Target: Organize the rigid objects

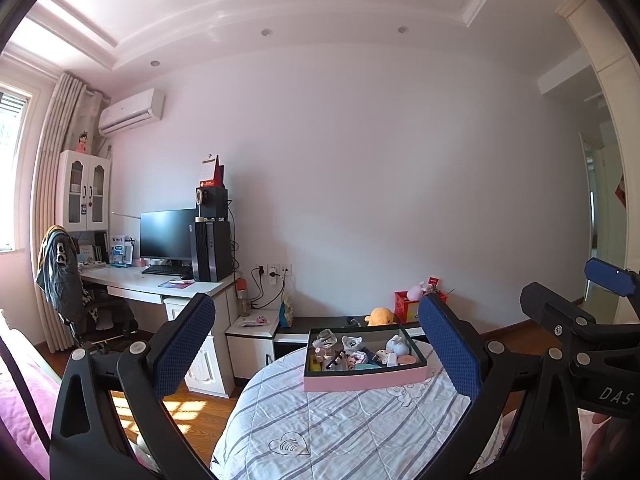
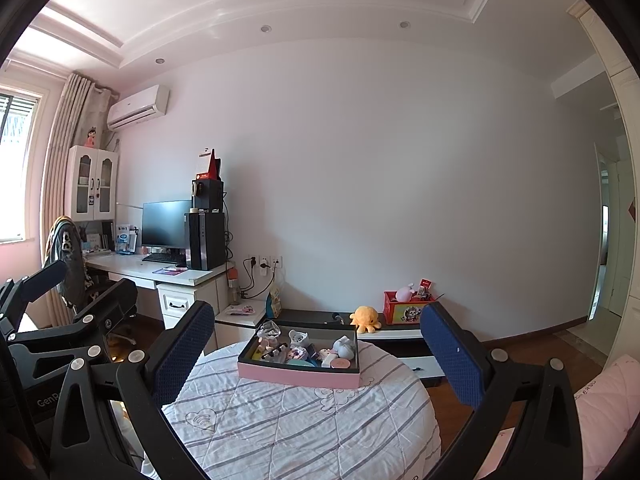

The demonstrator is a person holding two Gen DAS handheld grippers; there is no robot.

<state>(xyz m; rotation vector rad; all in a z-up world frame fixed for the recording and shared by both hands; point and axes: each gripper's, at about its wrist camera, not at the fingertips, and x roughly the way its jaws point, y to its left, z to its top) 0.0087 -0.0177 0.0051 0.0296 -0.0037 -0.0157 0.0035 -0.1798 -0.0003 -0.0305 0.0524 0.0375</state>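
We're in home bedroom, part study. Bed with striped quilt (image 2: 304, 420) in front of us, pink bedding (image 1: 24, 404) at left. White desk (image 2: 160, 270) against wall carries monitor (image 2: 166, 224) and PC tower (image 2: 205, 240), jacket-draped chair (image 1: 60, 276) beside it. We spot wall air conditioner (image 2: 138, 107), curtained window (image 1: 12, 172), orange plush octopus (image 2: 366, 318) on low bench.

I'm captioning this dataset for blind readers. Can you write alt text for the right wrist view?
The open right gripper frames a pink tray of small toys and trinkets on a striped quilt. Behind it, an orange plush octopus sits on a low cabinet against a bare wall. The left gripper shows at the left edge, before a computer desk.
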